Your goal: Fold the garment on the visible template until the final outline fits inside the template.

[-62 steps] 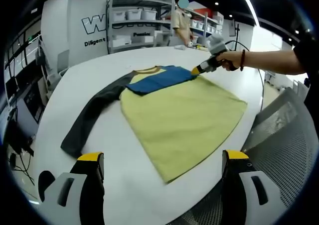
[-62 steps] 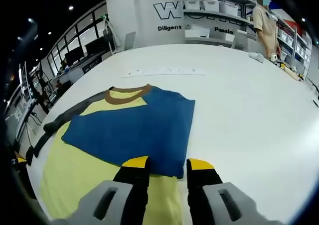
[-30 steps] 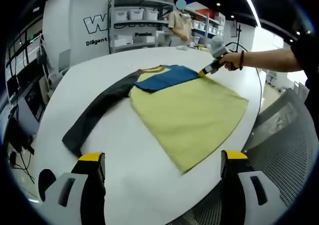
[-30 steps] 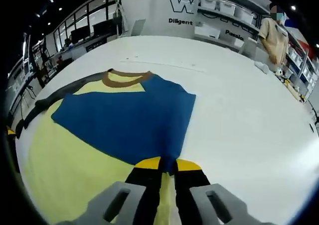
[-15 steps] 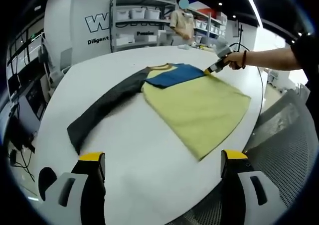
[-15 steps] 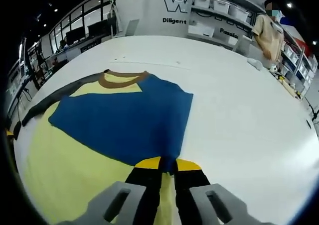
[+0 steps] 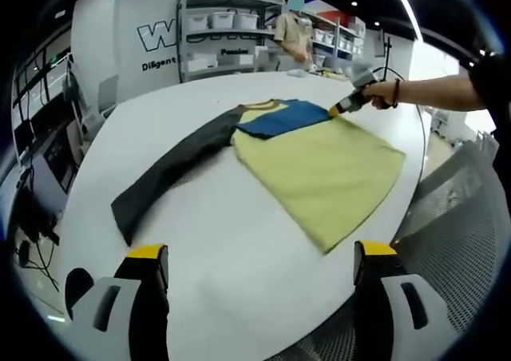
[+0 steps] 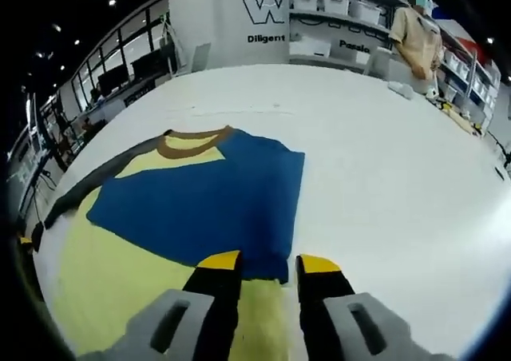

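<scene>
Garment [image 7: 319, 157] spread on the white tabletop [image 7: 200, 241], its dark sleeve [image 7: 172, 173] trailing toward centre-left of the left gripper view. Right gripper [image 8: 268, 262], jaws narrowly parted and empty, sits at the folded blue sleeve's [image 8: 207, 201] lower edge; left gripper [image 7: 259, 253], jaws wide and empty, is well short of the dark sleeve, yet likely nearer to it.

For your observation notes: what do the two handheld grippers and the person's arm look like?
The left gripper and the right gripper each have grey moulded bodies and black jaws capped with yellow tips. The person's arm wears a dark band at the wrist and a dark short sleeve.
</scene>
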The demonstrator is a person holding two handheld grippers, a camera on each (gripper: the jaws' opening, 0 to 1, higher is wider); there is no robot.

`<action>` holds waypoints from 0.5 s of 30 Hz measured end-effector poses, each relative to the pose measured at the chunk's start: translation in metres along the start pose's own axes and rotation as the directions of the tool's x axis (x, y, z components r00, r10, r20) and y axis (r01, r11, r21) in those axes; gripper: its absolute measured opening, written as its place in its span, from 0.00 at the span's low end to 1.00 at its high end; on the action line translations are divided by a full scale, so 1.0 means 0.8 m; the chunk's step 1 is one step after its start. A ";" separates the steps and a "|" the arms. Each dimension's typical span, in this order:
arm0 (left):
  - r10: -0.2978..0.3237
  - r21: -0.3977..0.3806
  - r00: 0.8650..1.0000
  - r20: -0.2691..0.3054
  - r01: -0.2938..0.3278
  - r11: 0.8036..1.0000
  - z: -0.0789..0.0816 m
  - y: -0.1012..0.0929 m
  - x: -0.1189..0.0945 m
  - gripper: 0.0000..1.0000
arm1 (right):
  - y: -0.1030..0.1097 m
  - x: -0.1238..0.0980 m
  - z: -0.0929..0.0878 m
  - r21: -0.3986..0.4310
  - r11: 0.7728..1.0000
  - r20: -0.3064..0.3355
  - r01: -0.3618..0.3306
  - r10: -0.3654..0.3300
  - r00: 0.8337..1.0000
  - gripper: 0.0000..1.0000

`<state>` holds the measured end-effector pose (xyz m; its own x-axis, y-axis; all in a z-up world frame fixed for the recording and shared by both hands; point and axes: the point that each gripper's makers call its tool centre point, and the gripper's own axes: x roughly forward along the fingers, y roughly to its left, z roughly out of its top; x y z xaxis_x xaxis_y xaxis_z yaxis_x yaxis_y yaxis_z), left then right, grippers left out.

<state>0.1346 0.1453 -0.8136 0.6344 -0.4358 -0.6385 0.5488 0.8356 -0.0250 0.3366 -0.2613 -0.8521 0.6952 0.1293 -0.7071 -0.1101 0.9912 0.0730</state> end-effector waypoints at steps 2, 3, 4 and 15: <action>0.010 -0.007 1.000 0.000 -0.010 1.000 0.000 0.004 0.000 0.95 | 0.009 -0.006 0.007 0.001 0.999 0.027 -0.035 0.035 0.999 0.42; 0.012 -0.012 1.000 0.002 -0.012 1.000 0.001 0.006 -0.001 0.95 | 0.014 -0.011 0.011 -0.007 0.999 0.041 -0.045 0.045 0.998 0.48; 0.013 -0.019 1.000 0.005 -0.013 1.000 0.001 0.007 -0.001 0.95 | 0.017 -0.014 0.014 -0.015 0.998 0.047 -0.053 0.054 0.997 0.51; 0.068 -0.060 0.997 0.034 -0.066 0.996 0.013 0.039 -0.002 0.95 | 0.065 -0.069 0.041 -0.062 0.983 0.132 -0.170 0.177 0.975 0.88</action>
<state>0.1563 0.1686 -0.8055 0.6885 -0.3886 -0.6124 0.4721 0.8811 -0.0284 0.3154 -0.2162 -0.7863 0.7524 0.3051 -0.5838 -0.2706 0.9512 0.1483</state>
